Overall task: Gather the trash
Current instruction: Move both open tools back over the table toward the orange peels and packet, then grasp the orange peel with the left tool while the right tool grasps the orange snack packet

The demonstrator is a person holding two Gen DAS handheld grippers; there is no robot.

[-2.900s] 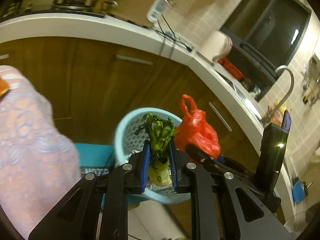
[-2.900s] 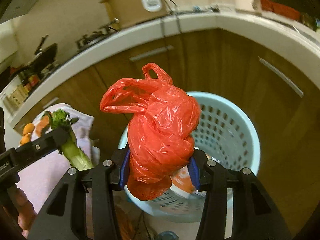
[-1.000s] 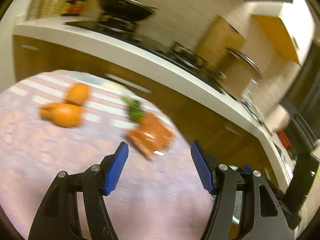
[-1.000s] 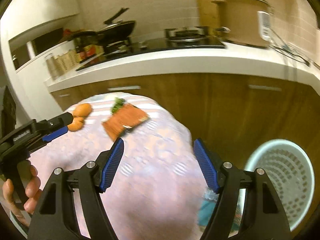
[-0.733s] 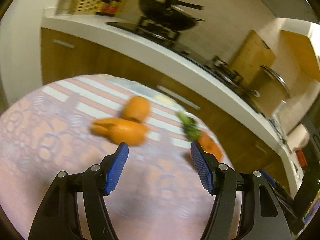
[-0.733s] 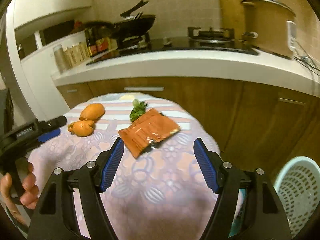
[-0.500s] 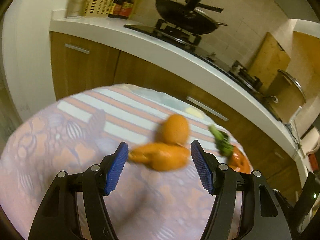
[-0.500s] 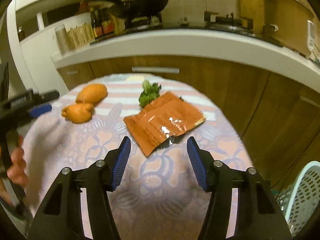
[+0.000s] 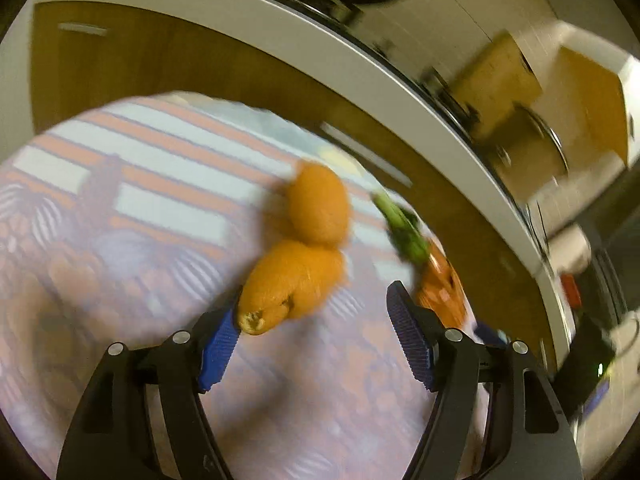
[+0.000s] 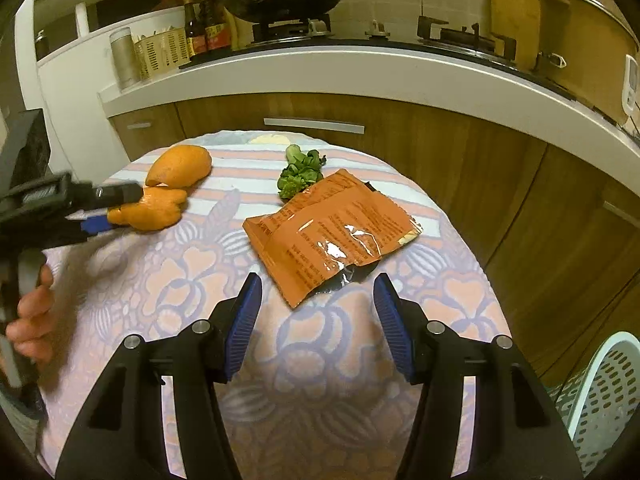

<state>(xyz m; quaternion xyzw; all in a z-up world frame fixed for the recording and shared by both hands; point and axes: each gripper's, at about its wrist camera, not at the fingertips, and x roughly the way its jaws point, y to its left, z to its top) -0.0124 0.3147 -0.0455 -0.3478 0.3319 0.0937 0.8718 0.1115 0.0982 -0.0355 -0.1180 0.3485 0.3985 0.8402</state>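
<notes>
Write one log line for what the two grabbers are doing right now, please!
left gripper: open, at orange peel | right gripper: open, before orange packet | greens: on table | basket: floor right

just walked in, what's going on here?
A person is clearing trash off a table with a gripper in each hand. The left gripper is open around the nearer orange peel. The right gripper is open just short of the orange wrapper. A green vegetable scrap remains. The basket waits at right.
</notes>
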